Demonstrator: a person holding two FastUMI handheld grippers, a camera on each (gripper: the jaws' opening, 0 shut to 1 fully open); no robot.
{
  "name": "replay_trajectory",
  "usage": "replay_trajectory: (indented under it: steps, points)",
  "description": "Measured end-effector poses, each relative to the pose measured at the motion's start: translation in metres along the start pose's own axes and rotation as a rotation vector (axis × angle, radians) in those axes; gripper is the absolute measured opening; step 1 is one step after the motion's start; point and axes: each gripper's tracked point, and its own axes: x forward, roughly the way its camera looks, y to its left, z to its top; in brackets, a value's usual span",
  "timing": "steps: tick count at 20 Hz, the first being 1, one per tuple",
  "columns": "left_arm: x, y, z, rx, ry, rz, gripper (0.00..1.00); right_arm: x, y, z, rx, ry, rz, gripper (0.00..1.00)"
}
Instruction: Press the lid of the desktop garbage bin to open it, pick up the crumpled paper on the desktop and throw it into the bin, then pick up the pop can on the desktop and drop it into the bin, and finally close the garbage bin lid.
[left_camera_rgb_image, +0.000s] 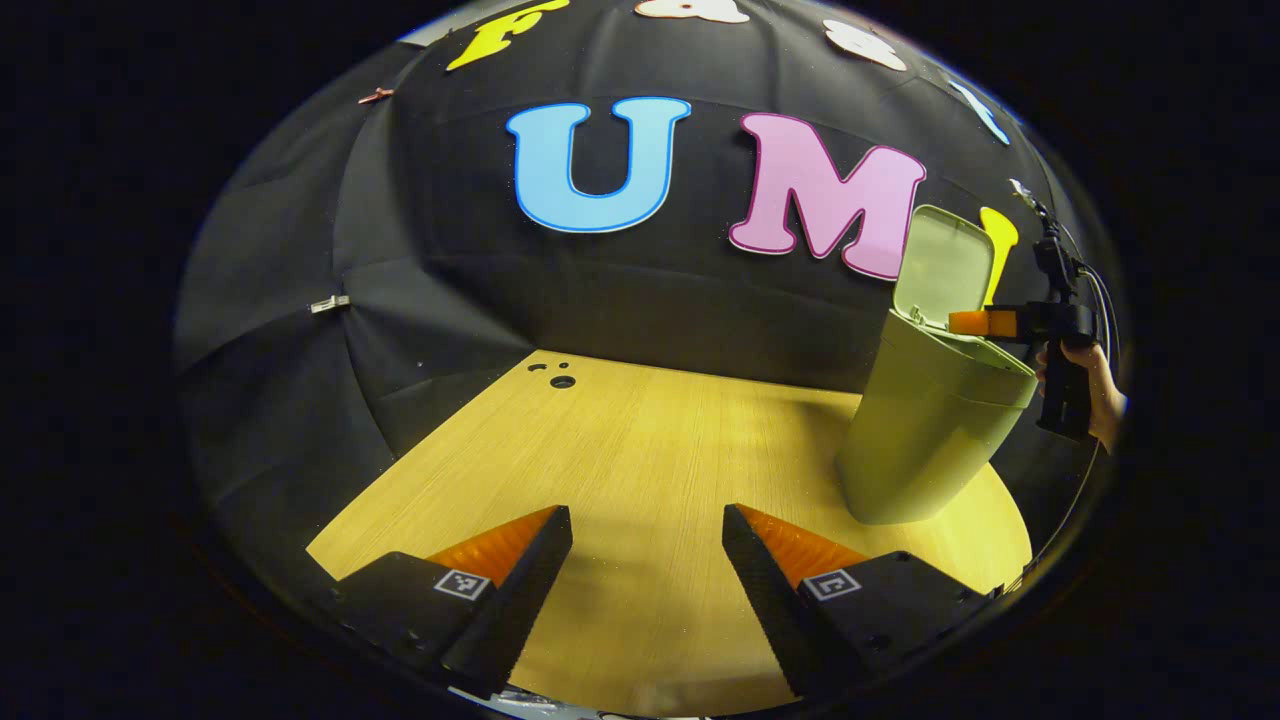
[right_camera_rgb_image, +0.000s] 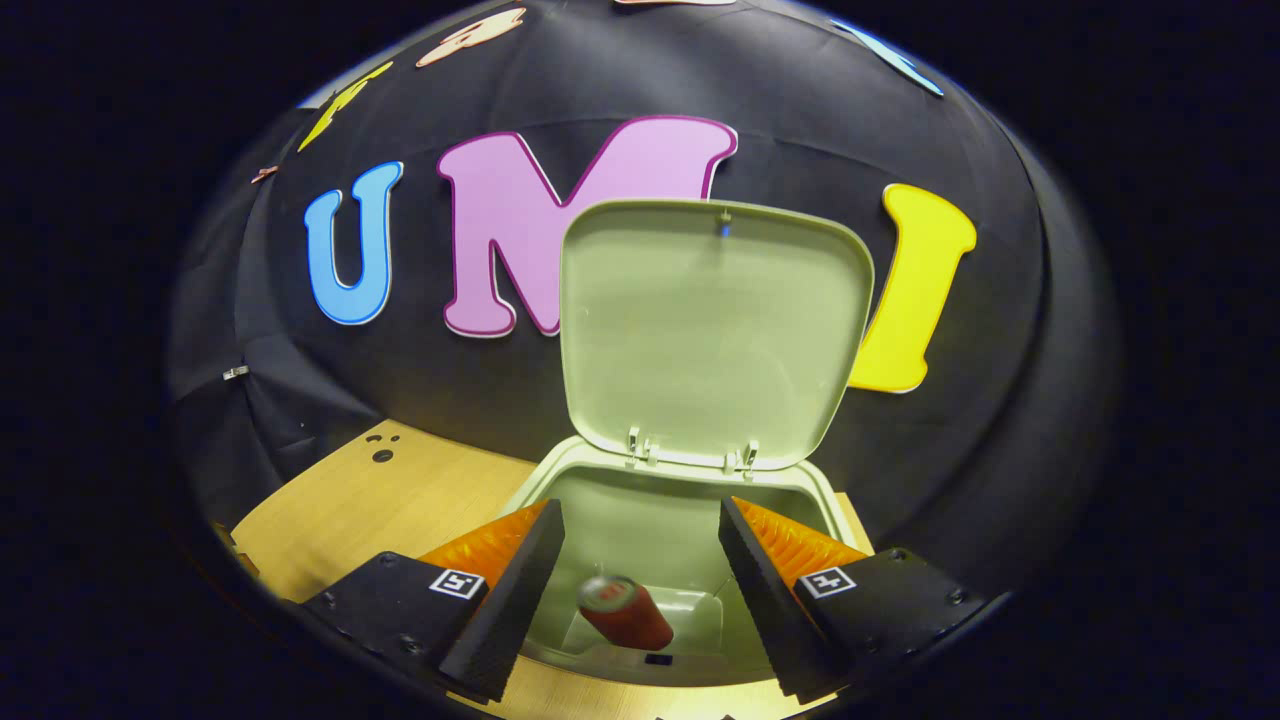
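The pale green bin stands on the wooden table at the right in the left gripper view, its lid up. In the right gripper view I look down into the bin, with the lid upright behind it. A red pop can lies inside the bin, slightly blurred. My right gripper is open just above the bin's mouth, nothing between its fingers. It also appears from the side over the bin's rim, right gripper, held by a hand. My left gripper is open over bare table.
The wooden table has small holes near its far left corner. The black cloth wall closes in the back and both sides. The bin stands close to the table's right edge.
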Motion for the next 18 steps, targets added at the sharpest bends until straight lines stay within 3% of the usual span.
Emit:
replay_trajectory:
  steps: [11,18]
  points:
    - [-0.011,0.054,-0.034,-0.037,0.056,0.071,0.98,-0.029,-0.008,0.149,0.003,-0.187,-0.035,0.97]
    - [-0.015,0.069,-0.043,-0.058,0.074,0.131,0.98,0.003,-0.010,0.199,0.001,-0.209,-0.043,0.97]
